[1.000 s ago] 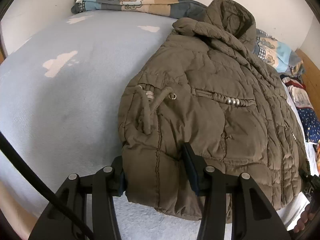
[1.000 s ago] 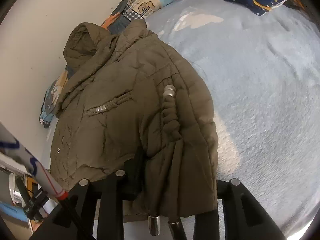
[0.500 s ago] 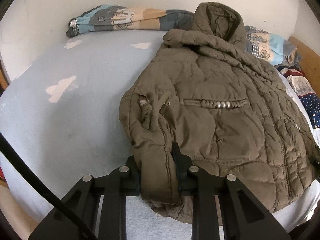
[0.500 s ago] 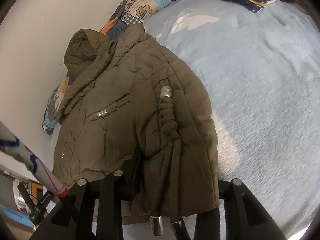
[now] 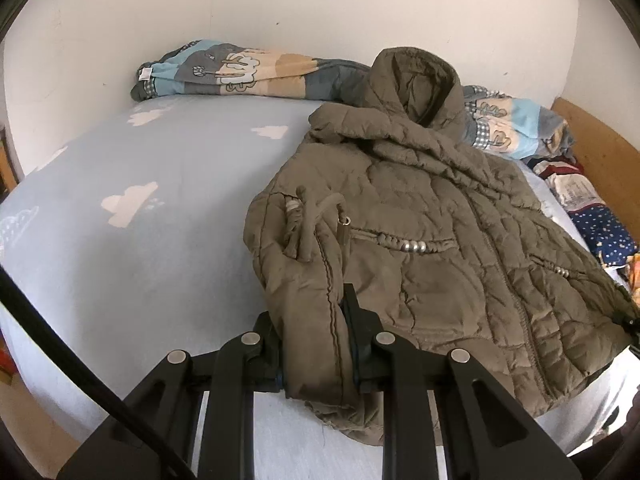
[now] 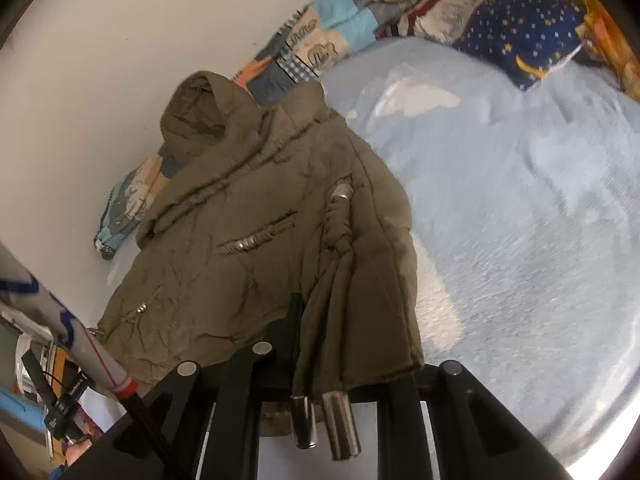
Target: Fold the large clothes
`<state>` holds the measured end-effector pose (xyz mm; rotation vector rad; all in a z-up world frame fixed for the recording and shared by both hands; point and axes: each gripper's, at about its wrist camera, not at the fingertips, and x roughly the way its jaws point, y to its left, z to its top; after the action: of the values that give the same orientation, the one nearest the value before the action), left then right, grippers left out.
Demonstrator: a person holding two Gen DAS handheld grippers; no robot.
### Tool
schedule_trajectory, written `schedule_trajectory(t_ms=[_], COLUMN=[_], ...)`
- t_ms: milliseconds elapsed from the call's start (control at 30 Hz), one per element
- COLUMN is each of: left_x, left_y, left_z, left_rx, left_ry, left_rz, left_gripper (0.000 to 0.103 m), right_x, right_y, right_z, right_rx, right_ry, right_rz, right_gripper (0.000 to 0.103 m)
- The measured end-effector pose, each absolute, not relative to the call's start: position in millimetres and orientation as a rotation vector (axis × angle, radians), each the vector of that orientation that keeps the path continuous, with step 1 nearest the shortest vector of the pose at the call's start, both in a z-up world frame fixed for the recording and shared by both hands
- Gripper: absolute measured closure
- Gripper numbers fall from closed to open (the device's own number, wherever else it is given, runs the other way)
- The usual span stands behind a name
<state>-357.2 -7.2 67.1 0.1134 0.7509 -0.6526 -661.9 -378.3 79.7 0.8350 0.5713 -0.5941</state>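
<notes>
An olive-brown quilted hooded jacket (image 5: 420, 220) lies front-up on the bed, its hood (image 5: 412, 76) toward the wall. My left gripper (image 5: 314, 320) is shut on the jacket's near left hem corner, and the fabric is bunched between its pads. In the right wrist view the jacket (image 6: 240, 220) spreads away to the left. My right gripper (image 6: 352, 340) is closing its jaws on the other hem corner; its pads press a gathered fold of fabric. The jacket covers its right finger. Two metal drawstring ends (image 6: 336, 424) hang below that fold.
The bed has a light blue sheet with white clouds (image 5: 140, 200). A patterned blanket (image 5: 232, 72) lies folded along the wall. A starry dark blue pillow (image 6: 520, 32) and a wooden headboard (image 5: 592, 140) sit at the right end of the bed.
Both grippers have narrowed from wider apart onto the jacket's hem corners. Both have risen, lifting the jacket's near edge off the sheet.
</notes>
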Motion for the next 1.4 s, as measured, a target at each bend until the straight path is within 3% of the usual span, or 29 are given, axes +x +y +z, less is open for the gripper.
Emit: schedule_trajectory(t_ms=[467, 567, 633, 700, 800, 867, 1133, 1400], left_x=[-360, -349, -345, -337, -325, -324, -342, -375], left_y=[8, 4, 4, 8, 20, 26, 30, -46], left_z=[70, 60, 56, 53, 52, 54, 83, 76], left_rx=[0.093, 0.098, 0.097, 0.075, 0.017, -0.010, 0.023, 0.273], left_ry=[0.809, 0.866, 0.889, 0.923, 0.957, 0.961, 0.799, 0.711], left_rz=[-0.635, -0.608, -0.569, -0.529, -0.509, -0.498, -0.413, -0.601], left_gripper=[0.082, 0.076, 0.062, 0.051, 0.050, 0.049, 0.048, 0.043], right_x=[-702, -701, -701, -703, -713, -720, -753, -683], right_y=[-345, -348, -352, -359, -369, -372, -362, -348], right_z=[88, 75, 66, 59, 51, 52, 90, 112], right_rx=[0.861, 0.884, 0.911, 0.951, 1.042, 1.066, 0.929, 0.697], right_ry=[0.566, 0.611, 0.635, 0.663, 0.686, 0.689, 0.609, 0.663], right_rz=[-0.573, -0.594, -0.593, -0.610, -0.631, -0.659, -0.875, -0.725], right_gripper=[0.088, 0.088, 0.087, 0.077, 0.061, 0.056, 0.056, 0.056])
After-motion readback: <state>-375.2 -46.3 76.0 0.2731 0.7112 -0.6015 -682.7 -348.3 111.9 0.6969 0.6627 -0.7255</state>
